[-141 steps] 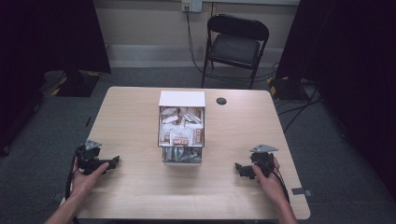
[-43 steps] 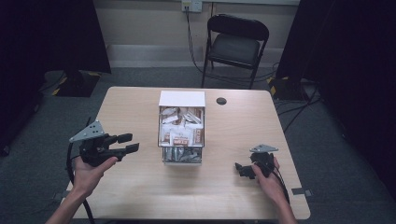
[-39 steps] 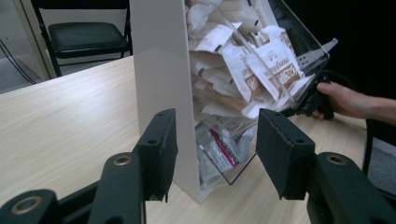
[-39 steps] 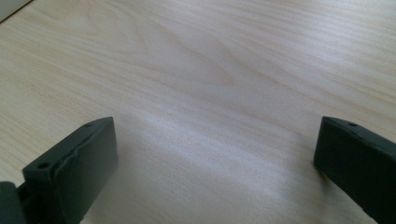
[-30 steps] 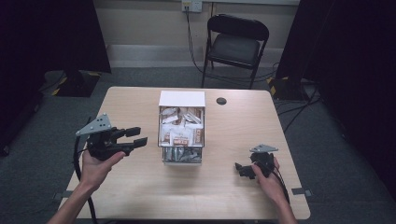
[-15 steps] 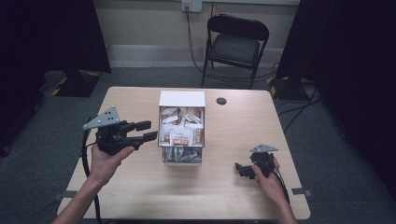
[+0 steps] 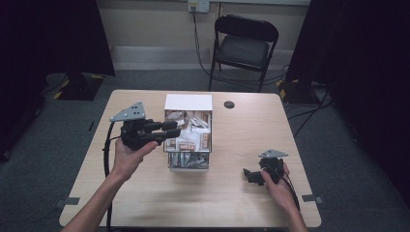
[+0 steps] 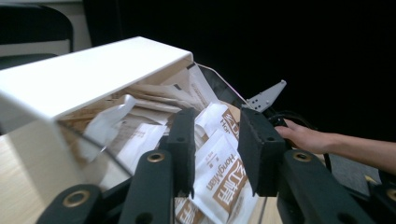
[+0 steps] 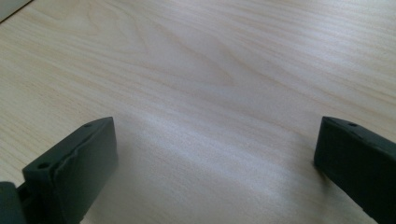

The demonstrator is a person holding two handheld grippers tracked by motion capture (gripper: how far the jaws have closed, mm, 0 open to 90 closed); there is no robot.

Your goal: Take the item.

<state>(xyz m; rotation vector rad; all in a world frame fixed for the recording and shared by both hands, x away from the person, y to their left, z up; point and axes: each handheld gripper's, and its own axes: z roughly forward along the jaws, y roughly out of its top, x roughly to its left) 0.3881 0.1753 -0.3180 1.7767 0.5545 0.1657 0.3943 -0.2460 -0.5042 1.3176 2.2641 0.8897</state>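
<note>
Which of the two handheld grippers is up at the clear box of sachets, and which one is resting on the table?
The left gripper is raised, its open jaws at the clear sachet box. The right gripper rests low on the light wooden table, away from the box.

Black folding chair [image 7: 245,46], grey carpet [image 7: 43,140], dark curtains [image 7: 48,36]

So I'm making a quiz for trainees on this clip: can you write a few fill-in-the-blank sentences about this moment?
1. The left hand-held gripper is raised over the clear box of ____.
2. The right hand-held gripper rests low on the ____, with its jaws apart.
3. Beyond the far edge of the table stands a black folding ____.
4. The small round dark object lies on the table to the ____ of the box's white lid in the high view.

Missing words: packets; table; chair; right
</note>
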